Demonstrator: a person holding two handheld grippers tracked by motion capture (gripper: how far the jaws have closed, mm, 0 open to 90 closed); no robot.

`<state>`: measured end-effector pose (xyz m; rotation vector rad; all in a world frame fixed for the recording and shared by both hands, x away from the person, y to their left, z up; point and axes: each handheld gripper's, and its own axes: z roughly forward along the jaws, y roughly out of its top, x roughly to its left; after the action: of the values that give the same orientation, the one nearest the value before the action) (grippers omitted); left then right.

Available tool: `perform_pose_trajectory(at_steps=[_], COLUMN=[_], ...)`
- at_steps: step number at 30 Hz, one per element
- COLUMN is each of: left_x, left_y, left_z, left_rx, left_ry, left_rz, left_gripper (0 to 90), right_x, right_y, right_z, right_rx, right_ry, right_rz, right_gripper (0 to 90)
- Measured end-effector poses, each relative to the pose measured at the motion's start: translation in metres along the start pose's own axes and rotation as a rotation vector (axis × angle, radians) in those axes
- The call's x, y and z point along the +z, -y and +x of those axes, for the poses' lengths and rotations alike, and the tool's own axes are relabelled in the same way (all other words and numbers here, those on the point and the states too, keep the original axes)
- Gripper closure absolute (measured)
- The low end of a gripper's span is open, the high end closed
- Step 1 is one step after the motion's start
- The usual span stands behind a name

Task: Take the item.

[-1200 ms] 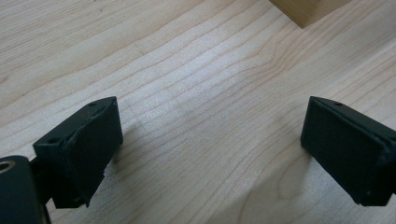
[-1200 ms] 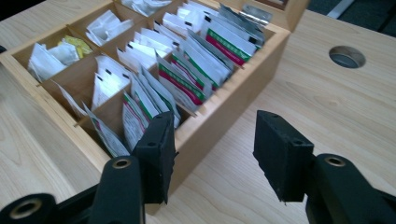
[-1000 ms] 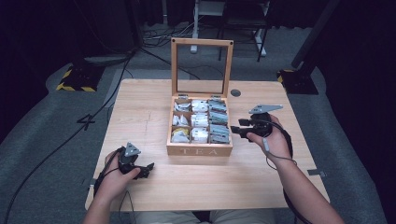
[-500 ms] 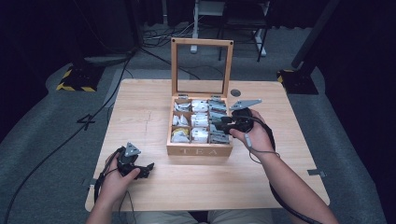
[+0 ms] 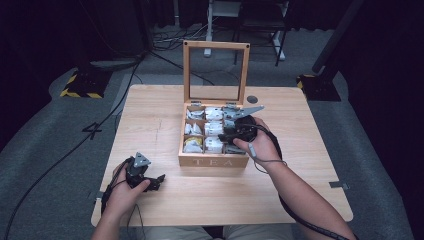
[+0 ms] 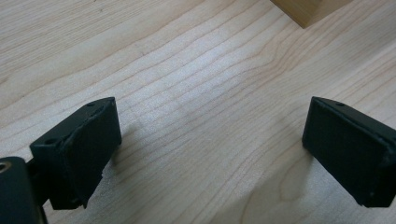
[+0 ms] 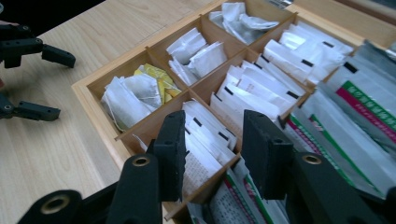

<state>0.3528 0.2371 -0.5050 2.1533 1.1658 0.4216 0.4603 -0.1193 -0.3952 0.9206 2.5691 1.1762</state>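
An open wooden tea box (image 5: 212, 161) stands mid-table, its glass lid (image 5: 216, 46) upright. Its compartments hold white paper tea packets (image 7: 254, 91), a yellowish bag (image 7: 156, 77) and green-striped sachets (image 7: 355, 107). My right gripper (image 5: 225, 136) hovers over the box's right side. Its jaws (image 7: 214, 149) are partly apart above the white packets of a front compartment and have just been closing; nothing is pinched between them. My left gripper (image 5: 159, 181) rests at the front left of the table, jaws wide open over bare wood (image 6: 210, 144).
The light wooden table (image 5: 150, 115) has bare room left of and in front of the box. A small dark round inset (image 5: 252, 99) sits behind the box. Beyond the table are grey floor, cables and stand legs.
My right gripper has moved left from beside the box to over its compartments, and its jaws have narrowed. The left gripper has stayed put.
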Motion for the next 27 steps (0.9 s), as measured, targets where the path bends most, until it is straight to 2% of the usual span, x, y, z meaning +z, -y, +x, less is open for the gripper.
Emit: perform_pose_trajectory(at_steps=[10, 16, 24, 27], left_x=[0.000, 0.000, 0.000, 0.000], left_y=[0.000, 0.000, 0.000, 0.000], left_z=[0.000, 0.000, 0.000, 0.000], left_rx=[0.003, -0.004, -0.004, -0.004], left_ry=[-0.003, -0.001, -0.001, -0.001], left_rz=[0.000, 0.001, 0.001, 0.001], left_gripper=[5.0, 4.8, 4.8, 4.8], right_x=[0.022, 0.029, 0.036, 0.044], right_y=[0.002, 0.006, 0.005, 0.003], right_z=[0.015, 0.020, 0.023, 0.025], right_rx=[-0.015, -0.013, -0.025, -0.035], right_ry=[-0.065, -0.092, -0.082, -0.060], right_rz=[0.095, 0.126, 0.158, 0.193], right_gripper=[68.1, 69.4, 73.0, 75.1])
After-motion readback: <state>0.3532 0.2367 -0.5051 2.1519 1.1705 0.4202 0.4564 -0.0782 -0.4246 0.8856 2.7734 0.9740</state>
